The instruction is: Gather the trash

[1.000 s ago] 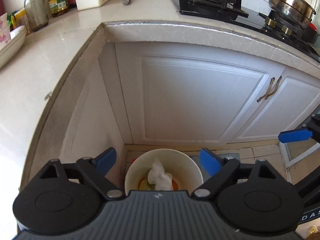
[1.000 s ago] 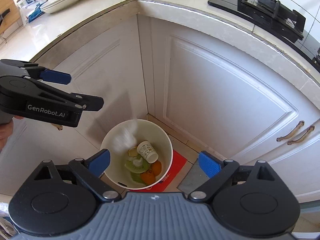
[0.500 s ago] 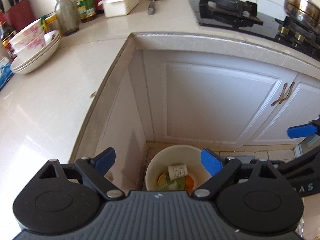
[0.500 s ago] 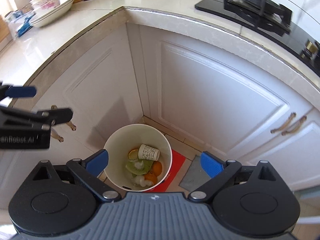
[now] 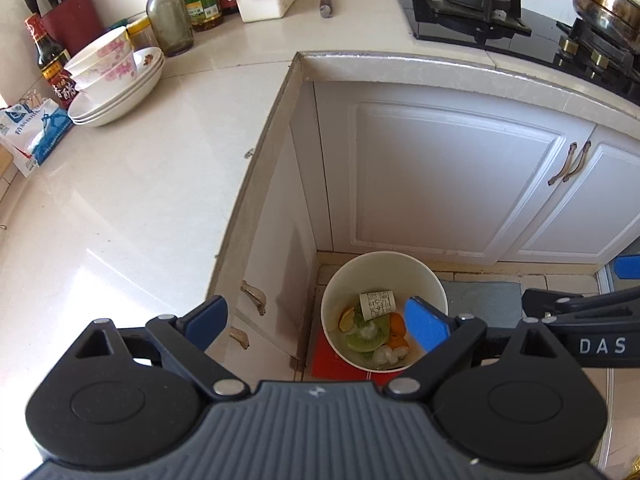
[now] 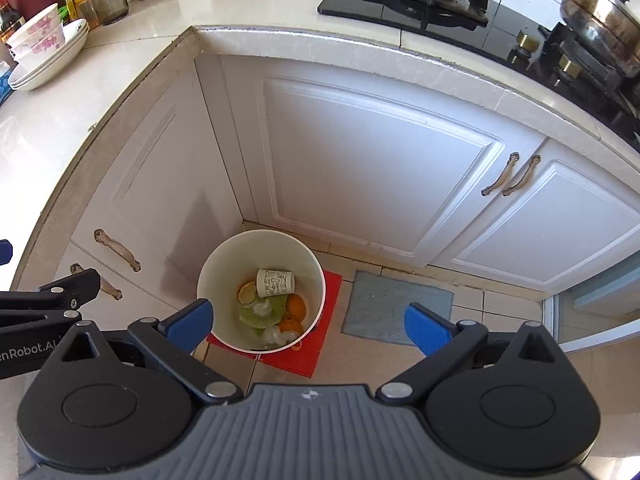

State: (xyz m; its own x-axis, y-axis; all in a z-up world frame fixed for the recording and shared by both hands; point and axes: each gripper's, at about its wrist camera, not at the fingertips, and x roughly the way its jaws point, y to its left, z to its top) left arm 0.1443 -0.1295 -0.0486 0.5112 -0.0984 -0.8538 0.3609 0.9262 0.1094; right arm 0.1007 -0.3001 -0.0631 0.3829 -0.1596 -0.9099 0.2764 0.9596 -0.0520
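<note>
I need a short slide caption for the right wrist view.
Open right tongs above a white bin holding fruit scraps and a small bottle.

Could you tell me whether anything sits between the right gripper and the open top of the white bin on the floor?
Nothing visible does. The right gripper is open and empty above the white bin, whose uncovered mouth shows the trash inside.

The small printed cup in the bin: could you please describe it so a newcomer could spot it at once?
Look to the floor in the corner where the two runs of white cabinets meet: a round white bin stands there. Inside, on the fruit scraps, the printed cup lies on its side, the only cylinder with dark lettering.
</note>
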